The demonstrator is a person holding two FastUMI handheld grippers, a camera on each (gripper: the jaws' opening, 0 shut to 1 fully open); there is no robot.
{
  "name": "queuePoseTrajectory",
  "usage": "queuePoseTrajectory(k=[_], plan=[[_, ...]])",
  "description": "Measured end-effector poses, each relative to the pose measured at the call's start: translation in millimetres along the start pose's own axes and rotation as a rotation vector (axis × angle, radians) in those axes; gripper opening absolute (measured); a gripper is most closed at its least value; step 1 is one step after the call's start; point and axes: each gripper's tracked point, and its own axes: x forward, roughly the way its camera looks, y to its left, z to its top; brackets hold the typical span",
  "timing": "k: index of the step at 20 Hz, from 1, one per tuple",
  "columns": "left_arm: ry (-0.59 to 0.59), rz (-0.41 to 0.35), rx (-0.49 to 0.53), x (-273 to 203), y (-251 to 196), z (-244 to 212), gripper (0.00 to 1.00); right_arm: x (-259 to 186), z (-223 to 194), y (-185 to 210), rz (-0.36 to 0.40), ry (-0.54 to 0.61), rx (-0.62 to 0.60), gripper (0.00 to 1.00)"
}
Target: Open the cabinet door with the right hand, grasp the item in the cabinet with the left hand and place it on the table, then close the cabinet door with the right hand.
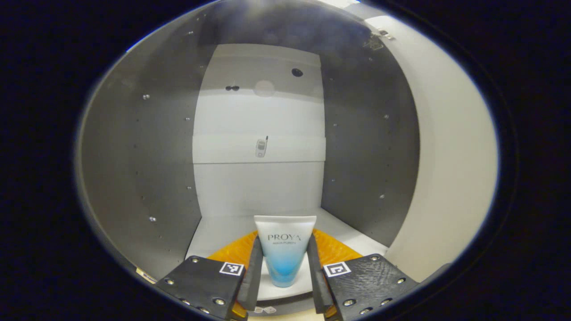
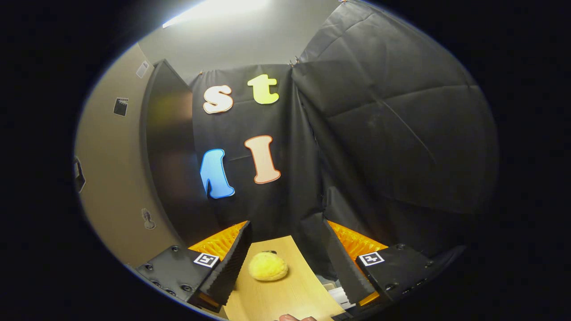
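Note:
A white tube fading to blue stands upright on the white cabinet floor, near the front edge. My left gripper reaches into the cabinet, and its two fingers press on the tube's left and right sides. The open cabinet door shows as a pale panel on the right of the left gripper view. In the right gripper view the door stands edge-on at the left. My right gripper is open with nothing between its fingers, held above a wooden table.
The cabinet has grey side walls and a white back panel. A yellow round lump lies on the table below the right gripper. Black cloth closes off the booth behind it. A fingertip shows at the bottom edge.

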Motion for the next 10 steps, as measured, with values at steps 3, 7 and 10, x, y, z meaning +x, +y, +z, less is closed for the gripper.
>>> queuePoseTrajectory(k=[3, 7, 10], plan=[[-0.033, -0.031, -0.003, -46.2, 6.5, 19.0, 0.52, -5.0, -4.6, 8.3, 0.005, 0.010, -0.003, 0.98], [-0.069, -0.044, -0.021, -110.2, 32.3, 42.3, 0.47, -22.3, -5.2, 18.5, -0.008, 0.010, -0.028, 0.98], [-0.069, -0.020, 0.002, -156.9, 63.5, 45.6, 0.50, -38.0, -6.6, 24.8, -0.027, 0.009, -0.019, 0.98]])
